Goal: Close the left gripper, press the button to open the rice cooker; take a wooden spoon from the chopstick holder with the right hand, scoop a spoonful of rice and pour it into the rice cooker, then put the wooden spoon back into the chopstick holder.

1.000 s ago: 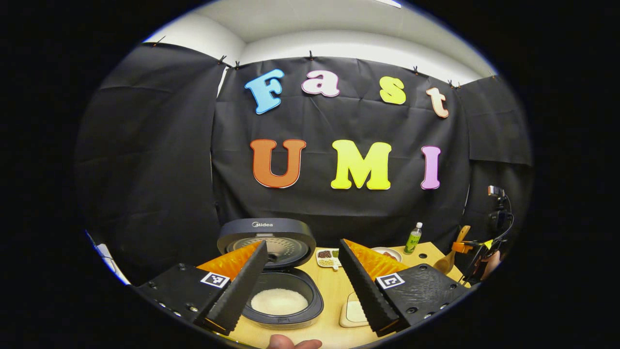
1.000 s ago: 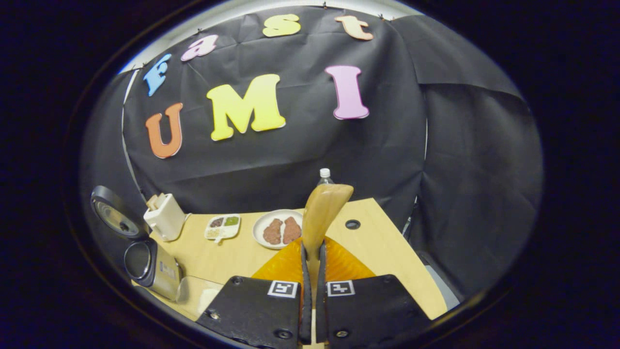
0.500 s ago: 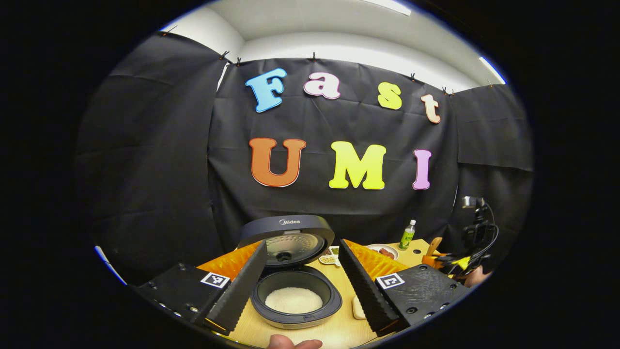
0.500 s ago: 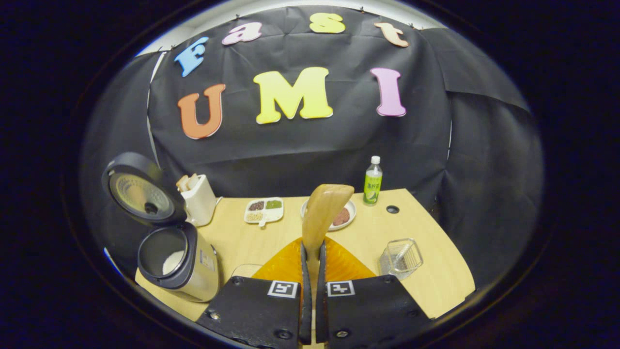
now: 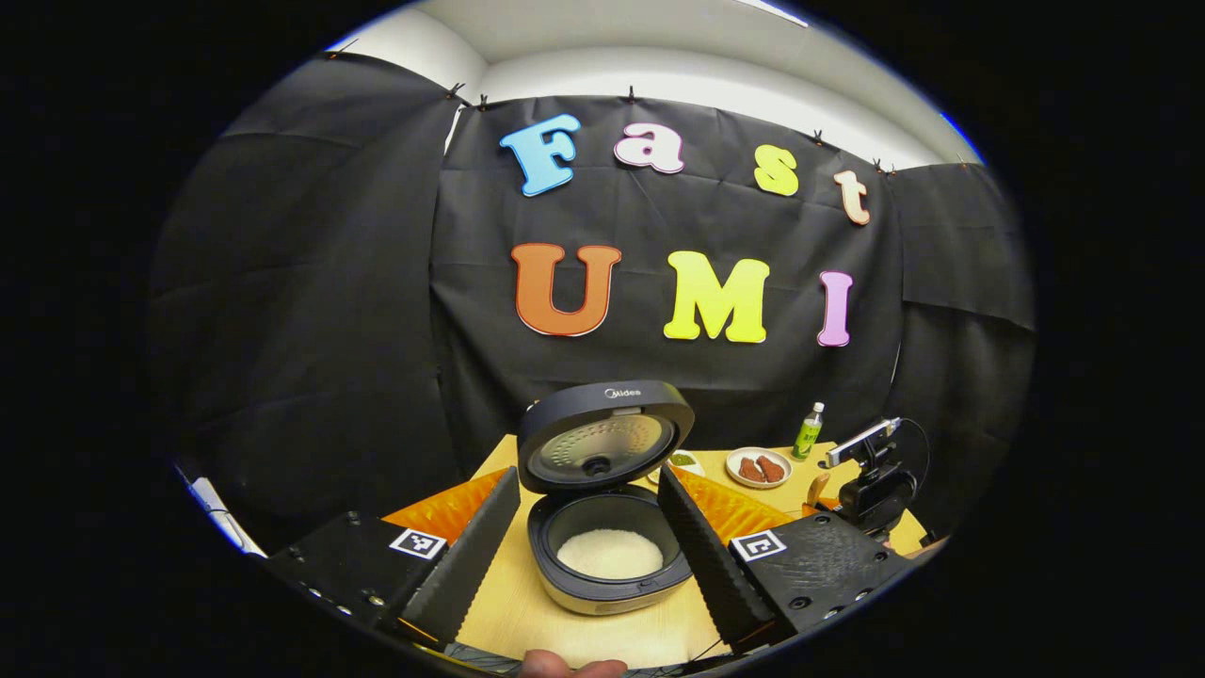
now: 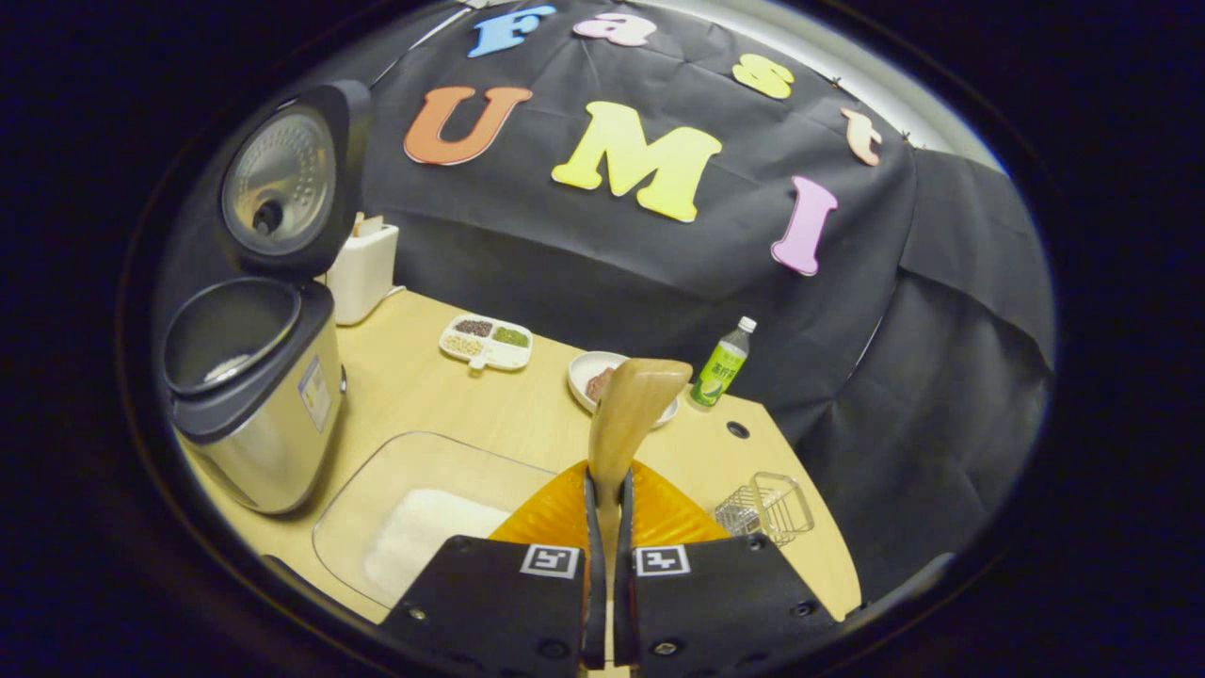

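Pale wooden spoon (image 6: 629, 414): pinched upright by right tongs (image 6: 606, 527), above clear glass rice dish (image 6: 414, 508), for scooping. Left tongs (image 5: 588, 556) spread, facing open silver-and-black rice cooker (image 5: 607, 508).

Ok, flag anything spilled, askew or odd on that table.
Nothing stands out. The cooker stands upright with its lid open, rice lies inside the tray, and the right gripper grips the spoon.

Cam setup: both ride grippers, looking fwd over table (image 6: 452, 405).
Left gripper view faces rice cooker (image 5: 607, 527) close, head-on; right gripper view sees rice cooker (image 6: 254, 395) from its side, tilted; both share it w/ back wall.
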{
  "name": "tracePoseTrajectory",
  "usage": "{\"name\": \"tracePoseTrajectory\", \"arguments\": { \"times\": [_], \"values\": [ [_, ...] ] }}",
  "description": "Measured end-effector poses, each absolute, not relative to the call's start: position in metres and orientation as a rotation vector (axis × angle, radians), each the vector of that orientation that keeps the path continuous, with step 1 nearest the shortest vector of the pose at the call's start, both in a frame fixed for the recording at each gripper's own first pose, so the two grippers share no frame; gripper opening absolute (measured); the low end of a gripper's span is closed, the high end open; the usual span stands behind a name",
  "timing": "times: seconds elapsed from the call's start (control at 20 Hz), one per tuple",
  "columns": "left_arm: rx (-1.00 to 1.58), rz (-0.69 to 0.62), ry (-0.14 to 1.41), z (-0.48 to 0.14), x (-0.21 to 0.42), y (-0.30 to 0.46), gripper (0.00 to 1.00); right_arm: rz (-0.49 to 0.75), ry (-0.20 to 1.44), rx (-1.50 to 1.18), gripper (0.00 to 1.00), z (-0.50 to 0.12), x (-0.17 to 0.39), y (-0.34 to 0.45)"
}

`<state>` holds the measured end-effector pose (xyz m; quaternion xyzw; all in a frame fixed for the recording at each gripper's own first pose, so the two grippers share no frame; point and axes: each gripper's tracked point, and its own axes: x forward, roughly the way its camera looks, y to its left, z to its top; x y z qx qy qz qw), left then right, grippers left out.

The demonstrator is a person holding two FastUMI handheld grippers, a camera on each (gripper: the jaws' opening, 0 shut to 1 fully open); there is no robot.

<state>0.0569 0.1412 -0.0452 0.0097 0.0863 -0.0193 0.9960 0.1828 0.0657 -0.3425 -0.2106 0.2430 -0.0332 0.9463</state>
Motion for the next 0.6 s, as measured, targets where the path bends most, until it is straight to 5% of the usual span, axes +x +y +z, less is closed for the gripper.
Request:
{"name": "tracePoseTrajectory", "arguments": {
  "times": [0.6],
  "values": [
    [0.042, -0.003, 0.208, -0.06, 0.037, 0.168, 0.95, 0.035, 0.676, 0.159, 0.07, -0.362, 0.164, 0.139]
  ]
}}
